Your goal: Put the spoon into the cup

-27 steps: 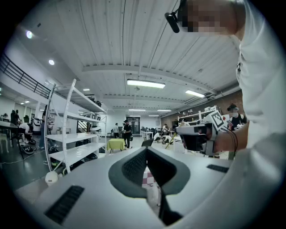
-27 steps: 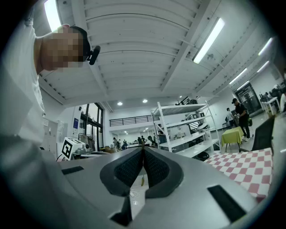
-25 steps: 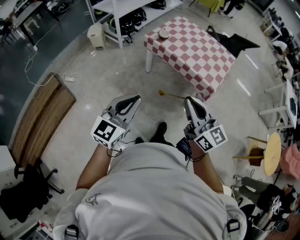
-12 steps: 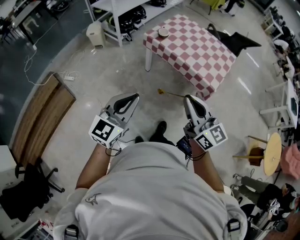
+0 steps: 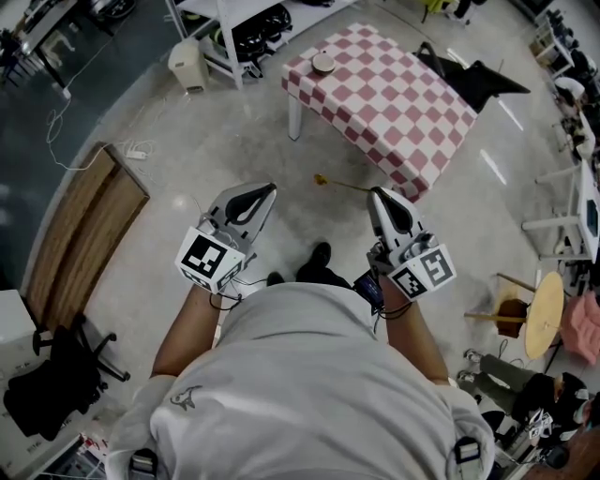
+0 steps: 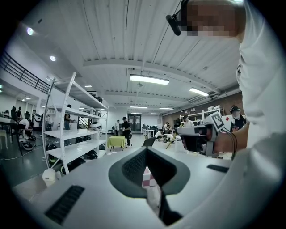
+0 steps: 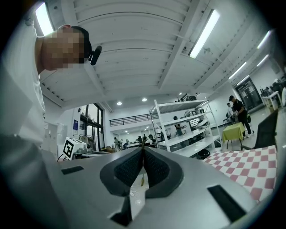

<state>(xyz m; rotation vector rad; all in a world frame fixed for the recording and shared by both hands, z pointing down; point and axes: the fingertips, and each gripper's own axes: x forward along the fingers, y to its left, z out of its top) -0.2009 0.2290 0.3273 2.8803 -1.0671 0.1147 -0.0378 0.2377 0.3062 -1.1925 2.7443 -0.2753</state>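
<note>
I stand on a grey floor some way from a table with a red-and-white checked cloth [image 5: 394,103]. A small round beige cup [image 5: 323,64] sits on its far left corner. My right gripper [image 5: 374,192] is shut on one end of a thin spoon [image 5: 342,185], which sticks out to the left with a yellow tip. In the right gripper view the jaws of the right gripper [image 7: 143,150] meet, and a sliver of the spoon [image 7: 142,180] shows below them. My left gripper [image 5: 271,187] is shut with nothing in it, and the left gripper [image 6: 146,150] shows the same in its own view.
White shelving [image 5: 244,23] and a small white bin [image 5: 185,64] stand left of the table. A black chair [image 5: 473,84] is behind the table. A wooden board [image 5: 80,225] lies on the floor at left, a round wooden stool [image 5: 542,309] at right, an office chair [image 5: 47,384] at lower left.
Almost nothing: the head view has drifted a little, so the table sits slightly higher in the frame. Both grippers keep the same pose, and the spoon stays in the right one.
</note>
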